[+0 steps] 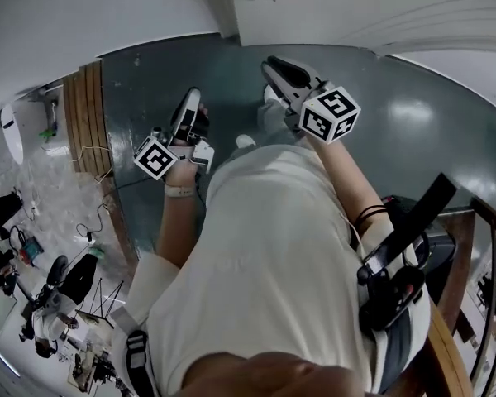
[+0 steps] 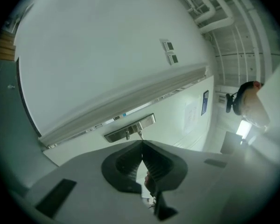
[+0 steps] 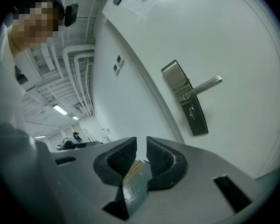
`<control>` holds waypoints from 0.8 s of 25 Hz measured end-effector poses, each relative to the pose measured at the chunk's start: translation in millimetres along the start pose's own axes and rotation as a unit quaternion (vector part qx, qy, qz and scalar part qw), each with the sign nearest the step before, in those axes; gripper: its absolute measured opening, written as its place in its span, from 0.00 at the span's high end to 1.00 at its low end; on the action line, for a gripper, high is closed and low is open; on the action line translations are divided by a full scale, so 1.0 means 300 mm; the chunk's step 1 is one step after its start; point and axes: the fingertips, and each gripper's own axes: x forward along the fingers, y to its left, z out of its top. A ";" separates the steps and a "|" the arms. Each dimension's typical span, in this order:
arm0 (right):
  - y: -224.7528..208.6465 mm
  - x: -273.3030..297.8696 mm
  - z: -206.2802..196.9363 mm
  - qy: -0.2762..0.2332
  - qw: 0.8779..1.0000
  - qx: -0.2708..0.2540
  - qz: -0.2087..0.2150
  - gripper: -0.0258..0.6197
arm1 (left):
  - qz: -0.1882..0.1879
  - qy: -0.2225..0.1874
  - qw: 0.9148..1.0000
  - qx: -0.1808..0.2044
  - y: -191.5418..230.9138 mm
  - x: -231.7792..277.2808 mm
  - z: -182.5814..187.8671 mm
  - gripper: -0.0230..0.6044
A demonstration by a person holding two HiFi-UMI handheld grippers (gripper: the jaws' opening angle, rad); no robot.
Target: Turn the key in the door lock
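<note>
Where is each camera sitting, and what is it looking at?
Head view: on the person's head, looking steeply down at a white shirt, the left gripper, the right gripper and the floor.
Left gripper view: on that gripper, facing the door handle; its fingers touch.
Right gripper view: on that gripper, facing the handle; its fingers stand apart.
Shared: all three show the handle.

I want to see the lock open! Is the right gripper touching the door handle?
Apart. The right gripper view shows the door handle far ahead of the right gripper, whose open jaws hold nothing.
</note>
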 end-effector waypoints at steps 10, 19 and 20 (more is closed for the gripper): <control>0.147 -0.152 -0.110 0.001 1.000 0.002 0.016 0.85 | -0.015 0.022 1.000 -0.003 -0.108 -0.096 -0.138 0.95; 0.053 -0.439 -0.062 -0.035 0.998 0.041 0.031 0.84 | -0.006 0.015 1.000 0.006 -0.327 -0.005 -0.355 0.95; 0.046 -0.459 -0.058 -0.038 0.998 0.046 0.032 0.85 | -0.005 0.011 1.000 -0.009 -0.332 -0.006 -0.374 0.95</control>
